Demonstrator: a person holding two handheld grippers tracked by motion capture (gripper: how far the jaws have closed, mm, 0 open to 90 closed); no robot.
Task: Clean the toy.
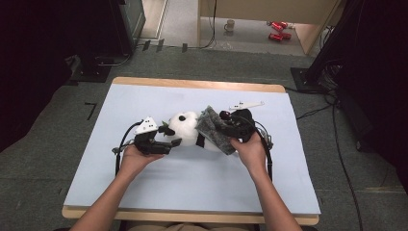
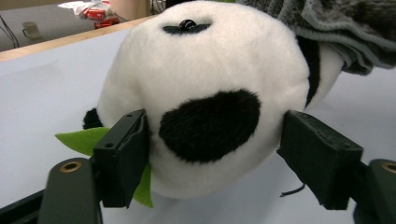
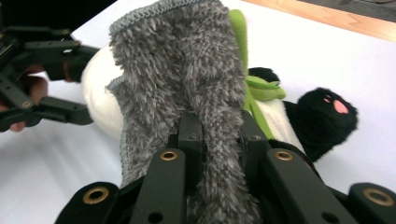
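A plush panda (image 1: 188, 127) lies near the middle of the blue-covered table (image 1: 144, 192), somewhat toward the far edge, with its white head pointing to the person's left. The left gripper (image 1: 166, 139) brackets that head: in the left gripper view the jaws stand apart, one pad at the cheek beside the green felt leaf (image 2: 81, 139), the other just clear of the opposite side, so the head (image 2: 205, 98) sits between them without being squeezed. The right gripper (image 1: 226, 126) is clamped on a grey shaggy cloth (image 1: 214, 129) (a fold is pinched tightly between its jaws in the right gripper view), and the cloth (image 3: 182, 84) drapes over the panda's body, near the green ribbon (image 3: 254, 91) and the black paw (image 3: 327, 119).

Likely hazards: with the head unclamped, any pull or wipe by the cloth could roll or drag the toy across the table; the shaggy pile may snag on the ribbon; and a thin pinch of cloth could slip free under load.
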